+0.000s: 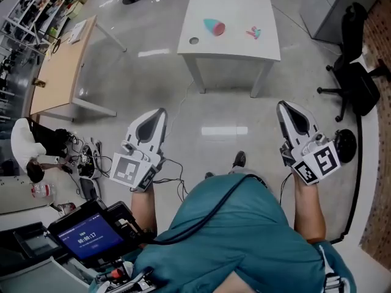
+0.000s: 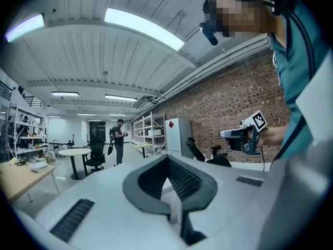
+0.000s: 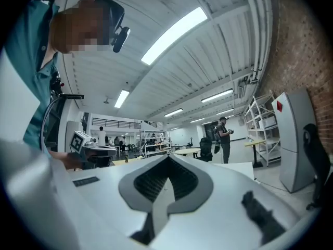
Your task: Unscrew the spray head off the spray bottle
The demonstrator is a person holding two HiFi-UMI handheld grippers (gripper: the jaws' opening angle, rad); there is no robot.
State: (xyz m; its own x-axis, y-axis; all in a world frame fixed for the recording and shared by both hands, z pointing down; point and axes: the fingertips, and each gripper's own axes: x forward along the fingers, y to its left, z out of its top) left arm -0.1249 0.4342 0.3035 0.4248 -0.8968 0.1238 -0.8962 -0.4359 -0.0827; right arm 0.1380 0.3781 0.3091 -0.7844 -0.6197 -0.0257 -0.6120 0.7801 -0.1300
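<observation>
A teal spray bottle (image 1: 214,26) with a pink end lies on its side on the white table (image 1: 232,47) far ahead. A small pink and teal piece (image 1: 254,33), perhaps the spray head, lies apart to its right. Both grippers are held up near my body, well short of the table and above the floor. My left gripper (image 1: 159,115) is shut with nothing between its jaws, its closed tips (image 2: 167,163) pointing into the room. My right gripper (image 1: 286,107) is shut and empty too (image 3: 167,163). Each gripper shows in the other's view: right (image 2: 242,134), left (image 3: 91,149).
A wooden desk (image 1: 61,72) stands at the left and a black office chair (image 1: 357,78) at the right. A person (image 1: 27,148) crouches by cables at the left. A blue-screened device (image 1: 91,237) sits near my left hip. A distant person (image 2: 118,139) stands by shelves.
</observation>
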